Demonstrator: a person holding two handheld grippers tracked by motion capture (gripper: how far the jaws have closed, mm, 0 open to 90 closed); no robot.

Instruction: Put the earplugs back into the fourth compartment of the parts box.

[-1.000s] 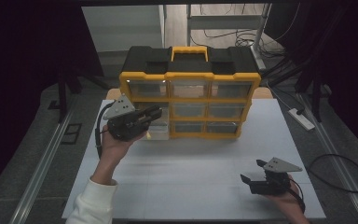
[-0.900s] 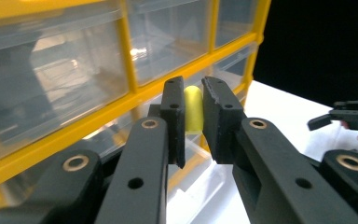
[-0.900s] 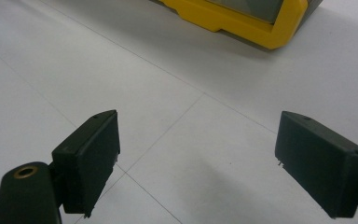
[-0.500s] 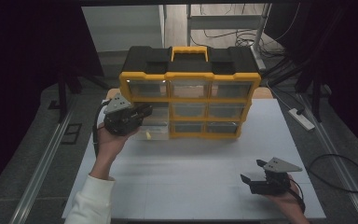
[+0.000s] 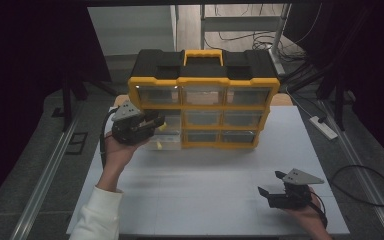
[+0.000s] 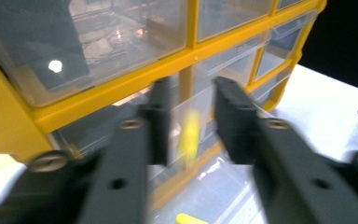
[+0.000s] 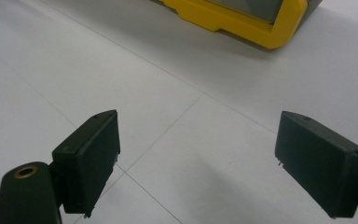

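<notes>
- Clear plastic drawer (image 5: 166,135) with a small yellow piece inside stands pulled partway out of the lower left of a yellow-and-black plastic organizer cabinet (image 5: 203,102), which sits at the far middle of the white table (image 5: 205,175).
- The cabinet has a glossy yellow frame, a matte black top with a yellow handle (image 5: 203,56), and three rows of see-through drawers with smooth, reflective fronts.
- The left gripper (image 5: 152,123), held in a hand with a white sleeve, sits at the front of that drawer; its black jaws are matte and blocky with metal screws.
- In the left gripper view the left gripper (image 6: 191,126) has its jaws set a narrow gap apart, with the clear drawer front and a blurred yellow piece (image 6: 189,135) between them; I cannot tell whether the pads press on the plastic. A second yellow bit (image 6: 191,218) lies lower in the drawer.
- The right gripper (image 5: 272,187) rests on the near right of the table, well apart from the cabinet.
- The right gripper view shows the right gripper (image 7: 196,163) with jaws spread wide over bare, faintly seamed white tabletop, holding nothing, and the cabinet's yellow lower corner (image 7: 242,18) beyond.
</notes>
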